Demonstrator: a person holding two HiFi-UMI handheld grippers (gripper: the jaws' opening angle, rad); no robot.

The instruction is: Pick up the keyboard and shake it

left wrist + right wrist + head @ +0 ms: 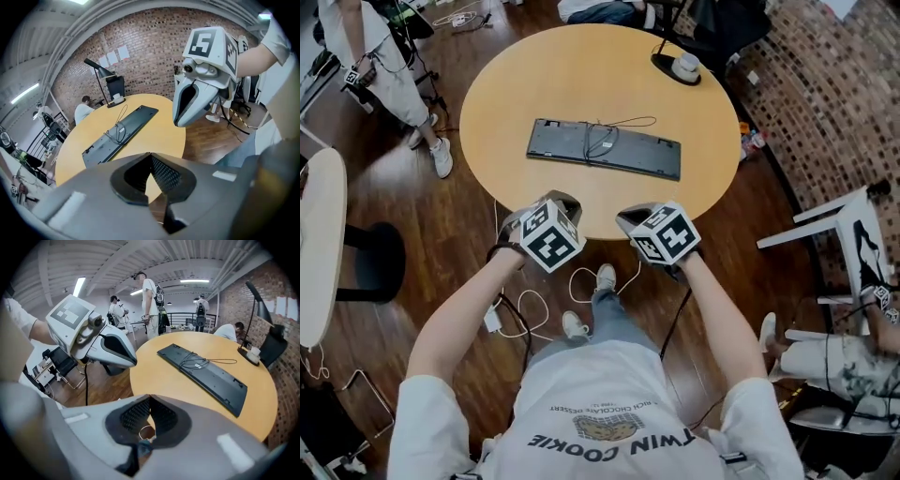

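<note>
A black keyboard (pixel 605 148) lies underside up in the middle of the round wooden table (pixel 506 94), its cable (pixel 602 134) looped on its back. It also shows in the left gripper view as the keyboard (pixel 119 130) and in the right gripper view as the keyboard (pixel 204 371). My left gripper (pixel 565 199) and right gripper (pixel 630 217) hover side by side at the table's near edge, well short of the keyboard. Both are shut with nothing between their jaws, as the left gripper (pixel 151 157) and the right gripper (pixel 150 399) show in their own views.
A black lamp base (pixel 677 67) with a white object on it stands at the table's far right. A person (pixel 384 56) stands at the far left. A white table (pixel 319 244) is at the left and a white chair (pixel 834 220) at the right. Cables (pixel 525 305) lie on the wooden floor.
</note>
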